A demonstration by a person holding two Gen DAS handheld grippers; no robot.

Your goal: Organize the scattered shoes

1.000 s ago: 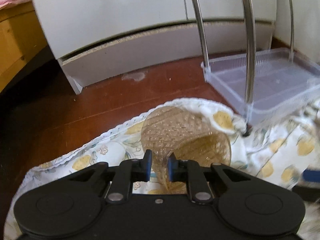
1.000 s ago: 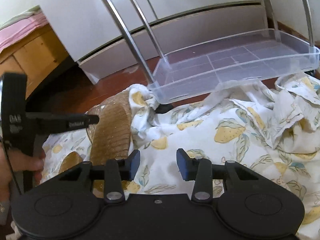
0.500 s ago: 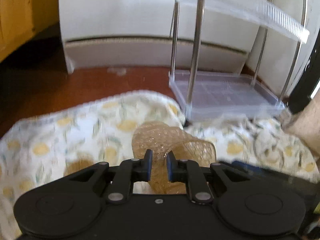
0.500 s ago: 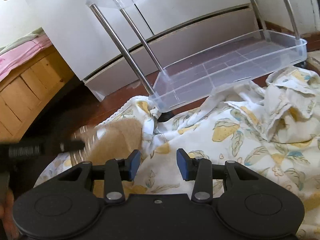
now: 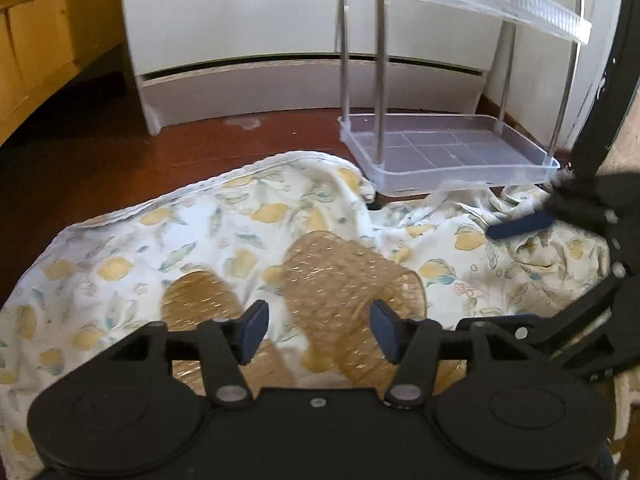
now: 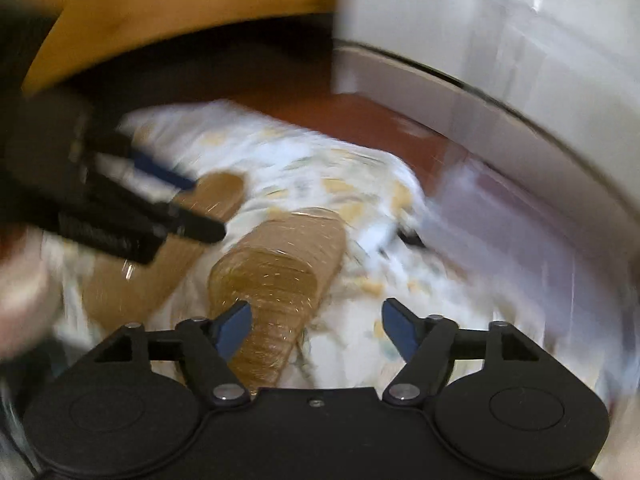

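Two gold, see-through woven slippers lie on a lemon-print cloth point(image 5: 132, 240). The nearer slipper point(image 5: 348, 280) rests just ahead of my left gripper point(image 5: 318, 330), which is open and holds nothing. The second slipper point(image 5: 200, 300) lies to its left. In the blurred right wrist view, my right gripper point(image 6: 316, 322) is open, with one slipper point(image 6: 280, 264) by its left finger and the other slipper point(image 6: 208, 194) beyond. The left gripper point(image 6: 192, 204) hovers over the slippers there. The right gripper point(image 5: 532, 212) shows at the right of the left wrist view.
A clear plastic shoe rack point(image 5: 448, 152) on metal poles stands behind the cloth on the red-brown floor point(image 5: 240, 140). A white cabinet point(image 5: 240, 32) lines the back, and a wooden bed frame point(image 5: 40, 40) is at the left. A hand point(image 6: 20, 300) shows at the left edge.
My left gripper has opened and let go of the slipper, which now lies on the cloth. My right gripper has swung left toward the slippers and opened wider.
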